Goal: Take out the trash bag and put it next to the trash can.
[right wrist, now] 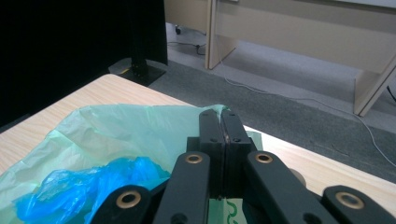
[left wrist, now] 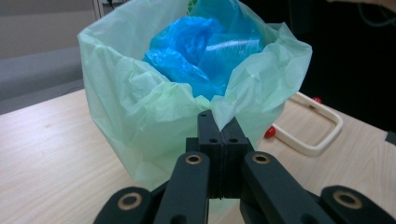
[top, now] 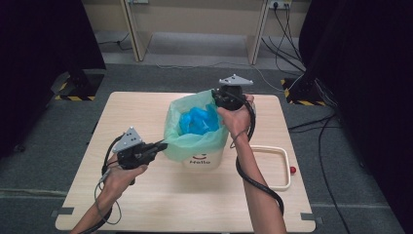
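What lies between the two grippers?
The white bin with its green liner, blue bag inside, seen in the high view. The left gripper and right gripper each pinch the liner's rim.

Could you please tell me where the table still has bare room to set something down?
Bare patches: the table's left side beside the white bin, and the front strip before it. It is crowded right of the bin, by the cream frame and red knob.

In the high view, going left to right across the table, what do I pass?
Left gripper pinching the pale green bag liner → white bin with a smile print holding crumpled blue plastic → cream rectangular loop handle → small red ball.
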The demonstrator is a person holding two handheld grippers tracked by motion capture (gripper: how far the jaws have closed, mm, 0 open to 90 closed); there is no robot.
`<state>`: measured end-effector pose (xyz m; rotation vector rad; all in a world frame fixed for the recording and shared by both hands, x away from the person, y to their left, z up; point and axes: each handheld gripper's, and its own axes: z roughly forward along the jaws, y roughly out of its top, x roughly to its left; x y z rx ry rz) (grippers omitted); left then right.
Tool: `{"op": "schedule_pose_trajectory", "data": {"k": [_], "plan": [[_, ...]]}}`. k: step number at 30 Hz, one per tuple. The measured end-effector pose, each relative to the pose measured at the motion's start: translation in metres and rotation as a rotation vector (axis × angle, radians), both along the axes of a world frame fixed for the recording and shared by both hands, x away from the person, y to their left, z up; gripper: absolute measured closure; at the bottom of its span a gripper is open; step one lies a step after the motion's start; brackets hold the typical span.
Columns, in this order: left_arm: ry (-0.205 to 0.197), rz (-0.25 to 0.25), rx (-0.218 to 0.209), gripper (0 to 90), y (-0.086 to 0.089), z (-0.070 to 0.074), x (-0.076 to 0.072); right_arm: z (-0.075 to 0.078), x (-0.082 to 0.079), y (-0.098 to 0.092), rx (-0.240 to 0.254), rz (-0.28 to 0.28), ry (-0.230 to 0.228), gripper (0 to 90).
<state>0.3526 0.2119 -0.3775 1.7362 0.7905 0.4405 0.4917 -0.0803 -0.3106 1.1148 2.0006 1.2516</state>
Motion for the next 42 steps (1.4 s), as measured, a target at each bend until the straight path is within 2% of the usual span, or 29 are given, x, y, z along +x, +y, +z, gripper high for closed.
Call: {"op": "schedule_pose_trajectory", "data": {"k": [6,17,29,35,42], "plan": [[-0.030,0.022,-0.029,89.9,0.013,0.012,-0.001,0.009,-0.001,0.007,0.008,0.009,-0.013,89.8],[-0.037,0.049,-0.075,89.8,0.037,0.024,-0.001,0.029,-0.001,0.033,0.006,0.044,-0.039,89.6],[-0.015,0.052,-0.080,89.8,0.057,0.030,-0.005,0.041,0.002,0.062,0.001,0.078,-0.050,89.6],[-0.009,0.071,-0.055,89.8,0.075,0.033,-0.010,0.045,0.003,0.075,0.013,0.095,-0.052,89.6],[-0.004,0.097,-0.051,89.8,0.096,0.035,-0.014,0.042,0.003,0.098,0.007,0.127,-0.046,89.6]]}}
